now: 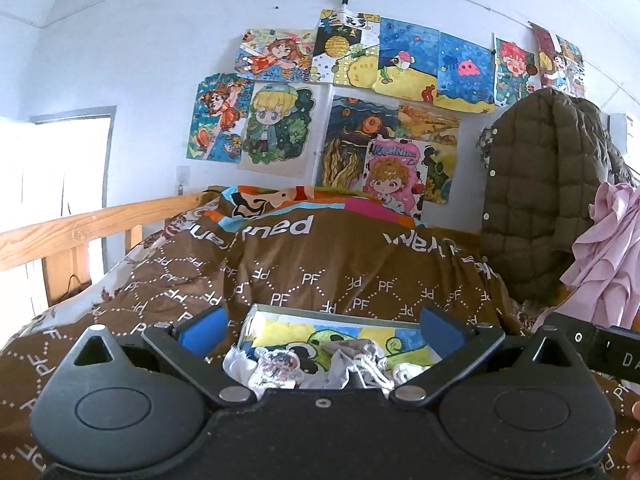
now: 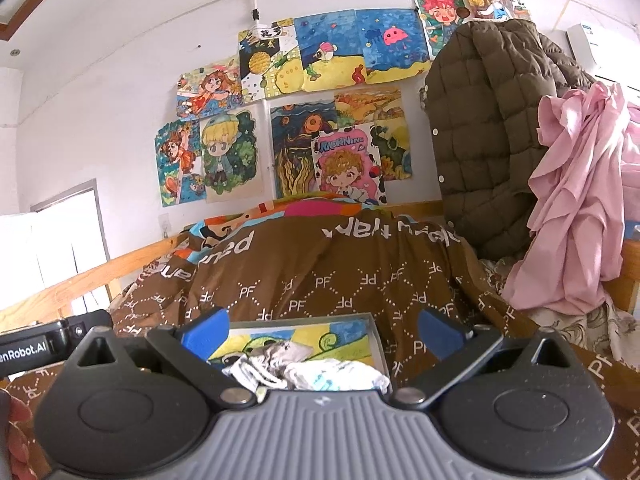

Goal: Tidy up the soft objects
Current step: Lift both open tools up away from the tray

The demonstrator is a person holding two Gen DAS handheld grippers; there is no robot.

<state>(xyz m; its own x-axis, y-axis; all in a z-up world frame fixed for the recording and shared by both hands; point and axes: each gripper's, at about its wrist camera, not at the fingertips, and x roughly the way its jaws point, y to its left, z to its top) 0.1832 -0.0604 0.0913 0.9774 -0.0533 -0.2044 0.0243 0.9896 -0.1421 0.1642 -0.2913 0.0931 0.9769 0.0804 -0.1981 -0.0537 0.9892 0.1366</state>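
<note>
Cloth bundles (image 1: pixel 320 364) lie heaped in the open box (image 1: pixel 340 316) right ahead of me, on top of the brown quilt (image 1: pixel 320 264) that covers the bed. I judge the box sits there because it is the collecting place: its painted floor, yellow and blue, shows only at the far side, so the near half is filled with pale socks or small drawstring bags; I cannot tell which.

My left claw (image 1: pixel 322 326) hangs over the box with its blue pads (image 1: pixel 204 326) wide apart and nothing between them. My right claw (image 2: pixel 322 326) is spread the same way, empty, and looks down on the same box from a little to the side, with the white bundle (image 2: pixel 340 374) nearest it. I hold both low and pointed at the box, I think, so either can drop onto the heap and tidy or lift a piece.

At the bed's far corner a quilted olive jacket (image 2: pixel 488 132) and a pink garment (image 2: pixel 576 200) hang draped, well apart from the box. They may be next, but that is my guess.

A wooden rail (image 1: pixel 80 228) runs along the far edge, which keeps the quilt from sliding off.
</note>
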